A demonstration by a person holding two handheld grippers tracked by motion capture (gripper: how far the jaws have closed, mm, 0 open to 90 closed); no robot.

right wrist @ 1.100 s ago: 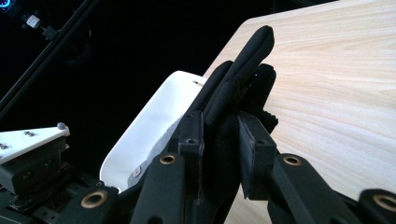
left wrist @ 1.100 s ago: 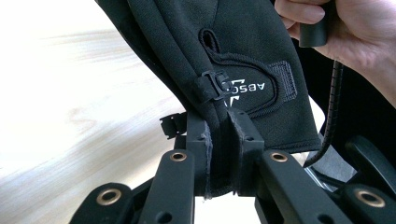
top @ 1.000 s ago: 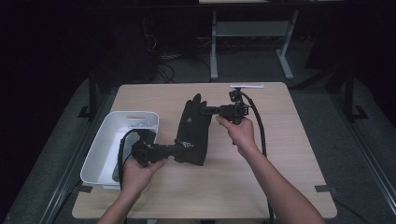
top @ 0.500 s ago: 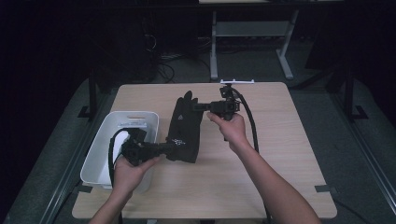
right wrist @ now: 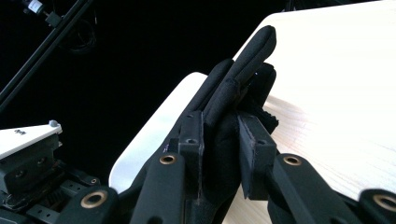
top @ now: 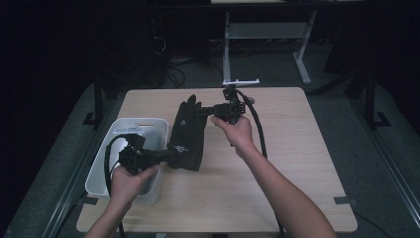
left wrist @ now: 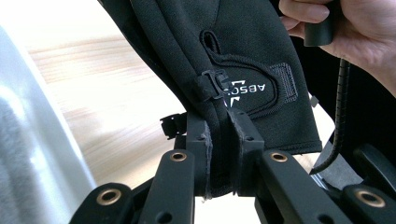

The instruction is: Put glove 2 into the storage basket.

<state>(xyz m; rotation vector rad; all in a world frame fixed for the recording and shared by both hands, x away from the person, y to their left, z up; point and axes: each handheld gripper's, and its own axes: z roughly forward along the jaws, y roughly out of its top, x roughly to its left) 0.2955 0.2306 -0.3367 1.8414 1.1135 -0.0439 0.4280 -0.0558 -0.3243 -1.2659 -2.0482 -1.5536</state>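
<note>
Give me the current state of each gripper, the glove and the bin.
Left gripper: shut on the glove's cuff end.
Right gripper: shut on the glove's finger end.
Black glove: held stretched between both grippers, beside the bin.
White bin: upright at the table's left edge.

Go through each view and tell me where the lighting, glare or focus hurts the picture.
High view: the room is dim and the black glove loses detail against both dark tools. Left gripper view: the table is overexposed near the top, and the white bin is a near, soft blur. Right gripper view: the background is black, the tabletop glares pale, and the nearest jaw parts look soft.
</note>
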